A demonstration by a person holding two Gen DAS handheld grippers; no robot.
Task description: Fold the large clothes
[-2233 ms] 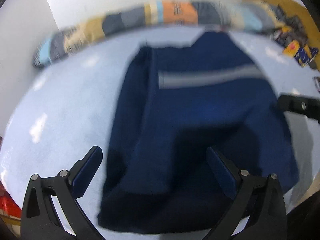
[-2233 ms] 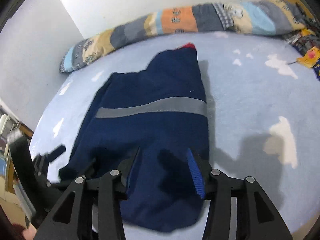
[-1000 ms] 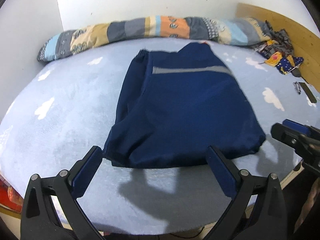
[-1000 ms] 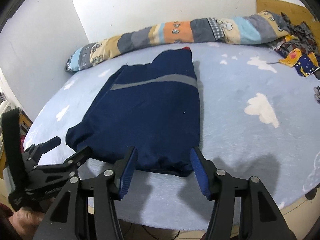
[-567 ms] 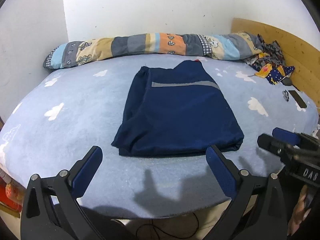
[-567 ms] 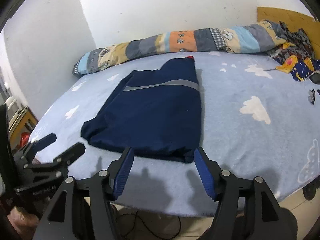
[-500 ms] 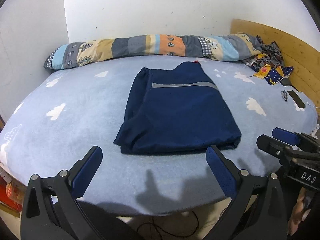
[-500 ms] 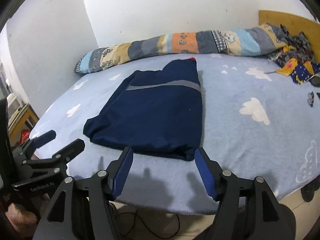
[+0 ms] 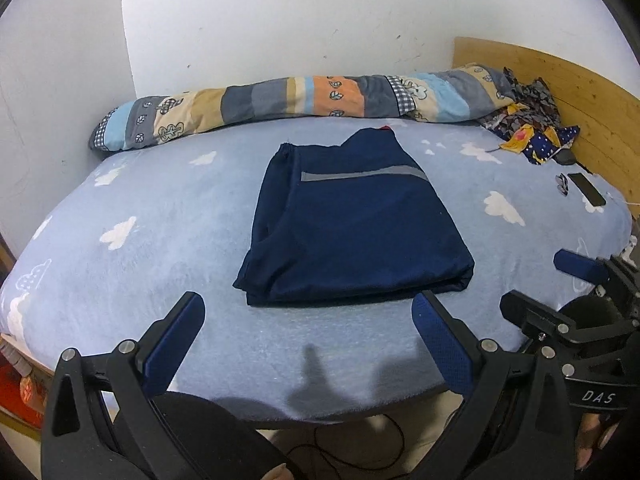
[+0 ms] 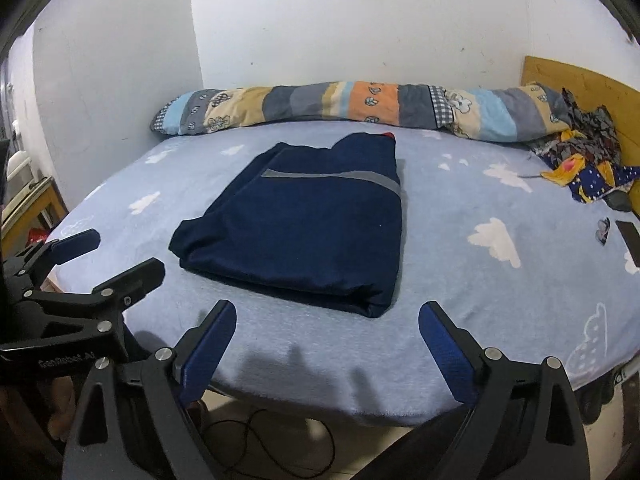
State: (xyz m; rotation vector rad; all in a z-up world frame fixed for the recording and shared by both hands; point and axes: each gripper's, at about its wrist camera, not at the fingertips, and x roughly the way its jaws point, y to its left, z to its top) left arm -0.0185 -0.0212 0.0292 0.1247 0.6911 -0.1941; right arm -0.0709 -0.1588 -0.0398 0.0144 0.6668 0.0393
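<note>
Navy blue garment (image 9: 352, 224) with a grey stripe (image 9: 360, 173) lies folded into a flat rectangle near the middle of a light blue bed sheet (image 9: 160, 216) printed with white clouds, its near edge just short of the bed's front edge. Both grippers hover off that front edge, apart from the cloth: the left gripper (image 9: 308, 336) has its blue-padded fingers spread wide and empty, and the right gripper (image 10: 328, 340) has its jaws opening wide with nothing between them. A long patchwork bolster (image 10: 360, 108) lies along the white wall behind, and crumpled patterned fabric (image 10: 580, 160) sits at the far right beside a wooden headboard (image 9: 560, 80).
</note>
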